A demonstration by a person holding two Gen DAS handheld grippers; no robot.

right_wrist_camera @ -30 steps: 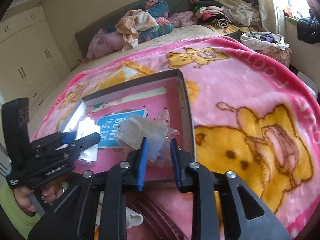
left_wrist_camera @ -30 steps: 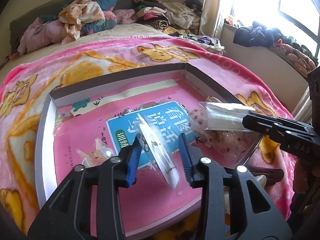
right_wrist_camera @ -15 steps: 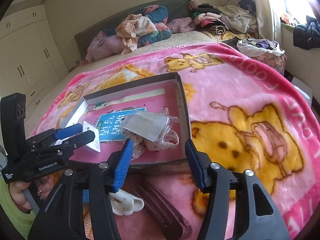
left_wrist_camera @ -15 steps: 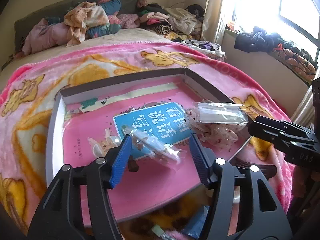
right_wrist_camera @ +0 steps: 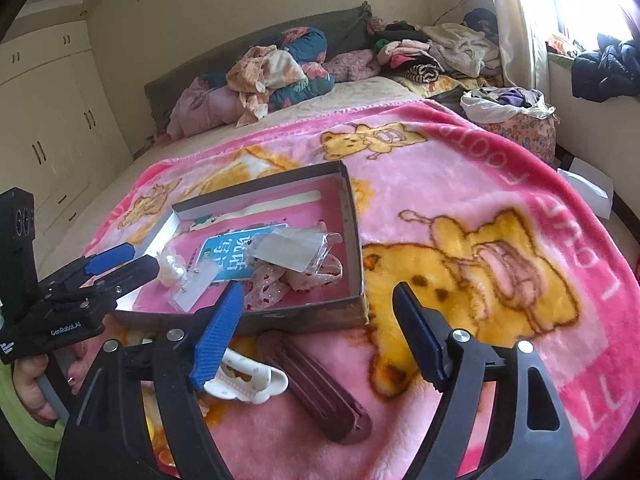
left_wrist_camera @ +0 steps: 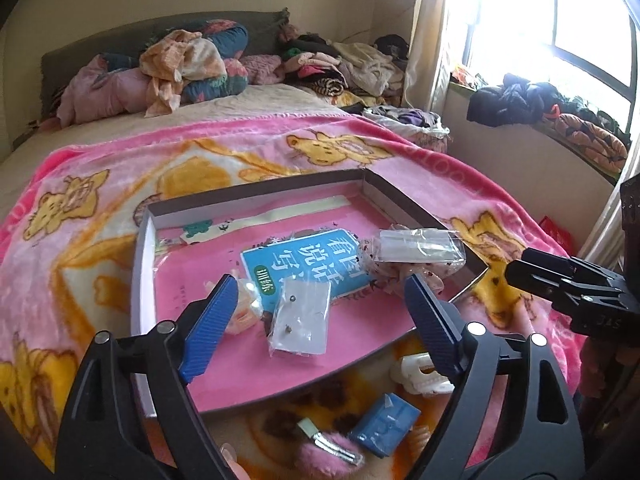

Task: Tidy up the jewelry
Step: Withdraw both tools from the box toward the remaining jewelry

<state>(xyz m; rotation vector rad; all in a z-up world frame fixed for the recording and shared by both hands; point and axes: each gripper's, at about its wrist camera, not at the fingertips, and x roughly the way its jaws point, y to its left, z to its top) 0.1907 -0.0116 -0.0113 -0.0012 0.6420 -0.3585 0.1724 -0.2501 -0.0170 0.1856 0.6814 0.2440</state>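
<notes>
Left gripper [left_wrist_camera: 316, 304] fingers opening, nothing pinched; clear crinkly earring packet [left_wrist_camera: 301, 322] lying flat below, inside shallow cardboard box [left_wrist_camera: 256, 196]. Glossy teal booklet [left_wrist_camera: 308, 260] beside; second clear packet [left_wrist_camera: 420, 245] on spotted fabric. Right gripper [right_wrist_camera: 316, 326] fingers opening, empty. Ridged maroon hair clip [right_wrist_camera: 320, 390], cream claw clip [right_wrist_camera: 248, 382] on fleecy pink blanket [right_wrist_camera: 460, 184], bed.

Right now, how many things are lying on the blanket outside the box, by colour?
White hair claw: 1
Maroon hair clip: 1
Blue packet: 1
Pink fluffy clip: 1
Total: 4
</notes>
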